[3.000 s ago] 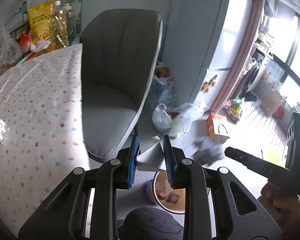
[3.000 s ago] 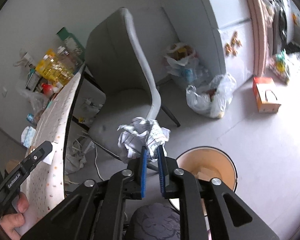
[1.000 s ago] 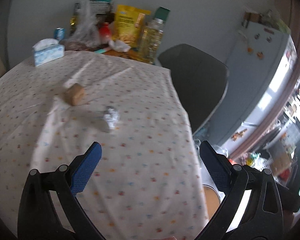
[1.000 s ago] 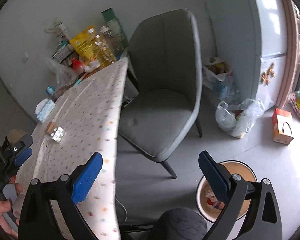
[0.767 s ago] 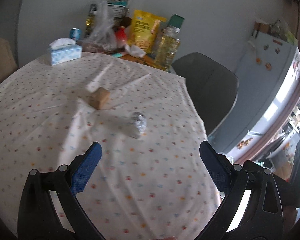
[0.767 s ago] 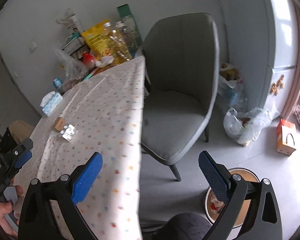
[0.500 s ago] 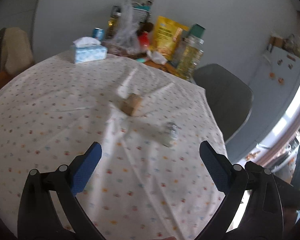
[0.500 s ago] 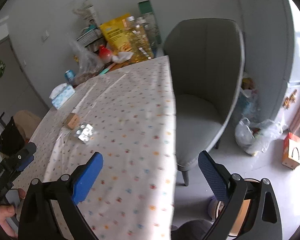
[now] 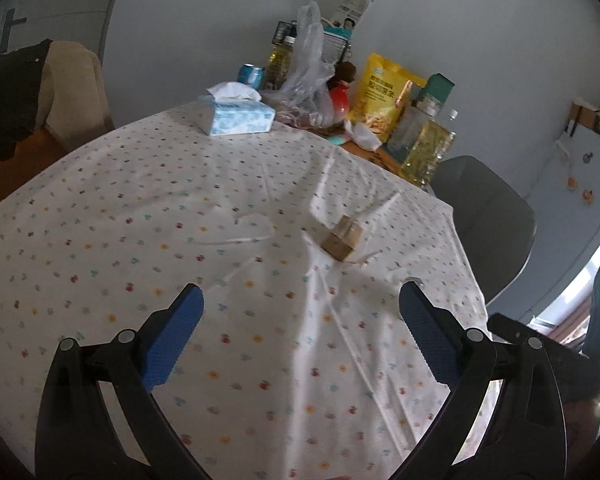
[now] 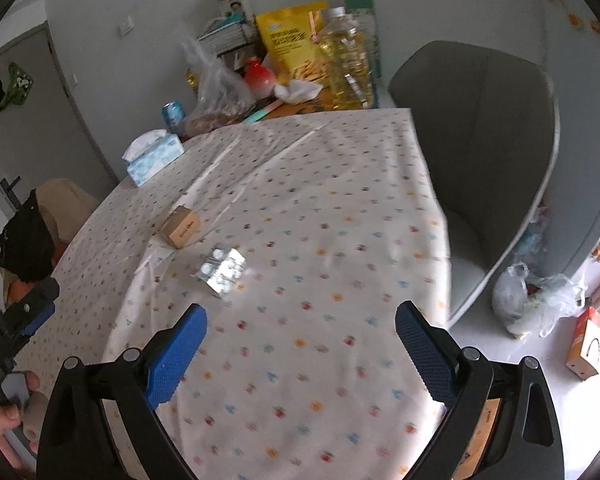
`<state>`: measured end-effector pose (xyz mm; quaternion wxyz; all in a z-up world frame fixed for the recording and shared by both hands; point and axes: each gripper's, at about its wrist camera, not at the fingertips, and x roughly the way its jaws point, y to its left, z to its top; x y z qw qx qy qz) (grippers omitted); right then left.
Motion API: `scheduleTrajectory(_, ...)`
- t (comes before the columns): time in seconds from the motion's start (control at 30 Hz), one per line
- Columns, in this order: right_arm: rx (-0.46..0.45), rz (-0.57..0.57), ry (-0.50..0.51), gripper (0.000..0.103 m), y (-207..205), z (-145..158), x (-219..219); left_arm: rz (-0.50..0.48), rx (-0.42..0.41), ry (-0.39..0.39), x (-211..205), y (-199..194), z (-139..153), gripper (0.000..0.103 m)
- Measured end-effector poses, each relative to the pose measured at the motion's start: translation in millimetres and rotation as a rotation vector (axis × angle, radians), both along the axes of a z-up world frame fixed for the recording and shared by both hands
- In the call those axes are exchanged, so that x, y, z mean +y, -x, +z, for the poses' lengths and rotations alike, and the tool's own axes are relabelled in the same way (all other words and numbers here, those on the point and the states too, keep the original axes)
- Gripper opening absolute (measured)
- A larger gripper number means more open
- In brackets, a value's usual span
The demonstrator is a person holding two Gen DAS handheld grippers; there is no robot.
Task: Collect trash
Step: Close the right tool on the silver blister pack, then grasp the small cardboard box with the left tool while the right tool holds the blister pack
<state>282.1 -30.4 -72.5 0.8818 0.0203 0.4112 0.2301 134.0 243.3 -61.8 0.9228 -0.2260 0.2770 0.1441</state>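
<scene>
trash is seen on the spotted tablecloth [image 10: 340, 240]: a small brown cardboard box [image 10: 180, 227] and, just beside it toward the camera, a silver blister pack of pills [image 10: 221, 269]. in the left wrist view the box [image 9: 342, 237] lies alone on a crease of the cloth [image 9: 180, 260], ahead of the gap between the fingers; the blister pack cannot be made out there, apart from a small bright edge by the right finger that is too small to identify. both items are clear of any gripper.

the right gripper [image 10: 300, 354] is held above the near part of the table with its blue-padded fingers [image 10: 176, 356] spread wide and nothing between them. the left gripper [image 9: 300, 336] is likewise spread wide and empty, its blue pads [image 9: 172, 344] hovering over bare cloth. in the right wrist view the left gripper [image 10: 28, 320] is seen at the left edge, gripped by a hand [image 10: 8, 416].

at the far end of the table a blue tissue box [image 10: 153, 156], a drinks can [image 10: 173, 114], a clear plastic bag [image 10: 216, 92], a red bottle [image 10: 259, 74], a yellow snack bag [image 10: 294, 42] and an oil bottle [image 10: 346, 60] are grouped by the wall. a grey chair [image 10: 488, 152] stands at the table's right side, and beyond it filled plastic bags [image 10: 536, 300] and an orange carton [image 10: 586, 342] rest on the floor.
</scene>
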Motion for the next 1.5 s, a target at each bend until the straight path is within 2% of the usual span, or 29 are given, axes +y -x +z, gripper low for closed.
scheduleTrajectory(0.13, 0.007, 0.037, 0.010, 0.092, -9.9, -2.7, 26.1, 0.014, 0.009, -0.007, 9.5, 2.2, -1.7, 0.097)
scheduleTrajectory(0.3, 0.081, 0.042, -0.006, 0.080, -28.0, -15.6, 53.6, 0.021, 0.023, -0.018, 19.0, -2.9, -2.1, 0.097)
scheduleTrajectory(0.47, 0.154, 0.062, -0.021, 0.080, -46.6, -34.7, 77.2, -0.017, 0.046, -0.025, 24.2, -25.7, -3.2, 0.097)
scheduleTrajectory(0.5, 0.168, 0.063, -0.016, 0.077, -50.1, -39.8, 81.7, -0.025, 0.054, -0.026, 24.6, -32.2, -3.5, 0.097)
scheduleTrajectory(0.53, 0.191, 0.066, -0.017, 0.061, -53.6, -45.7, 85.6, -0.032, 0.061, -0.029, 24.2, -37.7, -3.0, 0.097)
scheduleTrajectory(0.57, 0.203, 0.057, -0.021, 0.040, -55.8, -49.1, 87.5, -0.043, 0.064, -0.033, 23.7, -43.5, -2.3, 0.097)
scheduleTrajectory(0.6, 0.194, 0.049, -0.024, 0.032, -55.5, -47.3, 86.7, -0.058, 0.068, -0.040, 22.1, -51.0, -0.9, 0.097)
scheduleTrajectory(0.67, 0.209, 0.066, -0.061, 0.027, -54.7, -45.0, 85.4, -0.084, 0.075, -0.052, 17.3, -62.0, 1.2, 0.097)
scheduleTrajectory(0.93, 0.150, 0.045, -0.064, 0.026, -48.1, -25.5, 61.0, -0.167, 0.120, -0.061, -7.2, -109.5, -0.8, 0.095)
scheduleTrajectory(1.13, 0.118, 0.007, -0.058, 0.026, -51.6, -13.1, 27.7, -0.197, 0.194, -0.081, -18.8, -148.4, -15.8, 0.084)
scheduleTrajectory(1.27, 0.111, -0.034, -0.075, 0.026, -49.4, -7.9, 0.0, -0.196, 0.245, -0.142, -25.3, -171.6, -24.4, 0.082)
scheduleTrajectory(1.33, 0.108, -0.047, -0.086, 0.026, -45.9, -6.1, -12.6, -0.197, 0.292, -0.174, -26.6, -183.5, -34.1, 0.075)
scheduleTrajectory(1.37, 0.108, -0.052, -0.088, 0.026, -44.9, -5.8, -17.8, -0.198, 0.313, -0.177, -26.0, -187.8, -38.5, 0.064)
scheduleTrajectory(1.4, 0.107, -0.061, -0.091, 0.026, -43.5, -5.6, -24.4, -0.196, 0.334, -0.169, -25.0, -191.2, -43.9, 0.042)
scheduleTrajectory(1.43, 0.104, -0.069, -0.094, 0.026, -42.3, -5.2, -30.2, -0.194, 0.348, -0.158, -24.3, -192.1, -46.9, 0.036)
scheduleTrajectory(1.5, 0.101, -0.081, -0.102, 0.026, -39.7, -4.8, -40.3, -0.175, 0.337, -0.163, -26.5, -187.6, -44.4, 0.035)
